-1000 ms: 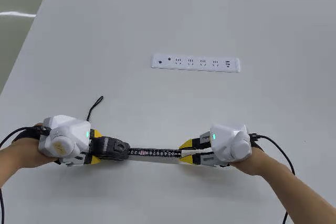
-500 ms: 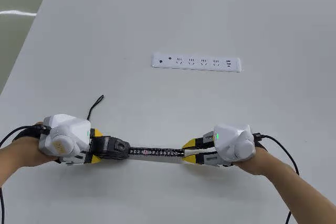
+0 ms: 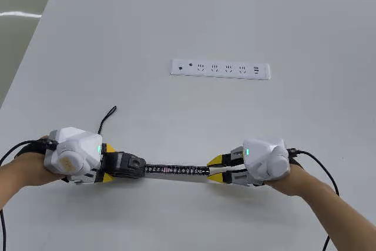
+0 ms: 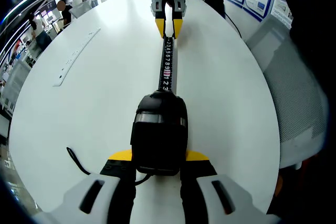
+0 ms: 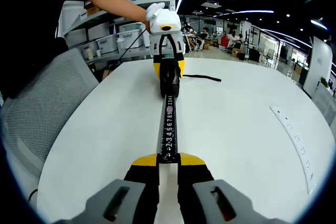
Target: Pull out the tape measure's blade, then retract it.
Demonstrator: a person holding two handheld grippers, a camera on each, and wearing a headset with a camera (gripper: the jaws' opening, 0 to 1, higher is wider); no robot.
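The black tape measure case [image 3: 125, 165] [image 4: 159, 129] sits between the yellow-tipped jaws of my left gripper [image 3: 109, 164] [image 4: 158, 162], which is shut on it. Its black blade [image 3: 175, 170] [image 4: 166, 61] [image 5: 169, 124] with white numbers runs out across the white table to my right gripper [image 3: 216, 168] [image 5: 169, 161], whose jaws are shut on the blade's end. In the right gripper view the case [image 5: 169, 80] shows at the far end of the blade, held by the left gripper [image 5: 168, 69]. In the left gripper view the right gripper [image 4: 168, 24] pinches the blade tip.
A white power strip [image 3: 221, 69] lies flat on the table beyond the grippers. A thin black strap [image 3: 106, 119] from the case trails on the table behind the left gripper. The table's left edge [image 3: 32, 33] borders a green floor. Chairs and shelves stand around the table.
My right gripper has moved to the right, drawing more blade out of the case. The left gripper and case have stayed put.
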